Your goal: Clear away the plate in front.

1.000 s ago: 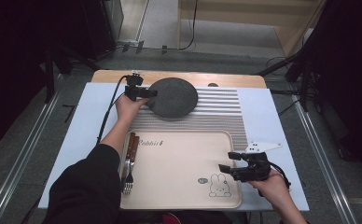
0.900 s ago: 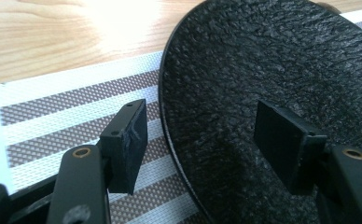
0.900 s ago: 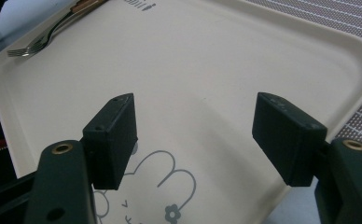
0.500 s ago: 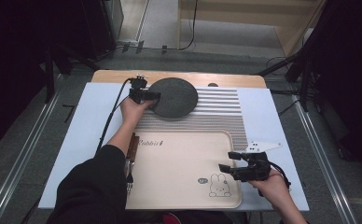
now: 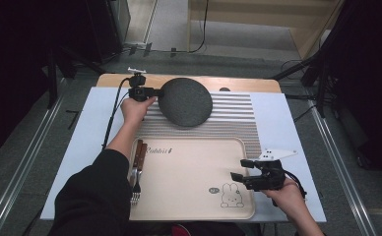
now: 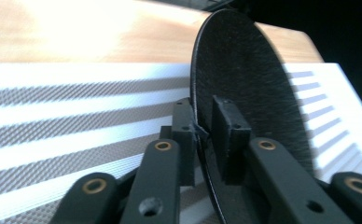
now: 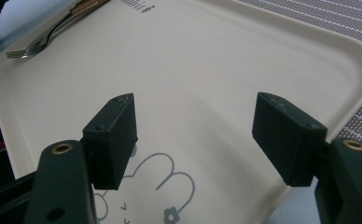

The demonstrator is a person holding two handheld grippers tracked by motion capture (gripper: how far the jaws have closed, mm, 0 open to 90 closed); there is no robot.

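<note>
A dark grey round plate [image 5: 185, 102] lies over the striped mat [image 5: 228, 118] at the back of the table. My left gripper [image 5: 155, 92] comes at it from the left, and its jaws have just been closing on the rim. In the left gripper view the pads [image 6: 226, 126] pinch the edge of the plate [image 6: 256, 79], which stands tilted up. My right gripper [image 5: 239, 169] hovers open over the near right corner of the cream tray [image 5: 189, 172]. Nothing is between its jaws [image 7: 195, 135], and the tray's [image 7: 193, 60] rabbit print lies below them.
A fork [image 5: 135, 189] and a wooden-handled utensil [image 5: 140, 153] lie along the tray's left edge. A pale blue cloth [image 5: 88, 142] covers the table, and a wooden board [image 5: 238, 83] shows behind the mat. Rails run along both sides of the table.
The left gripper has closed on the plate's left rim and risen a little, tipping that side up. The right hand has stayed put.
</note>
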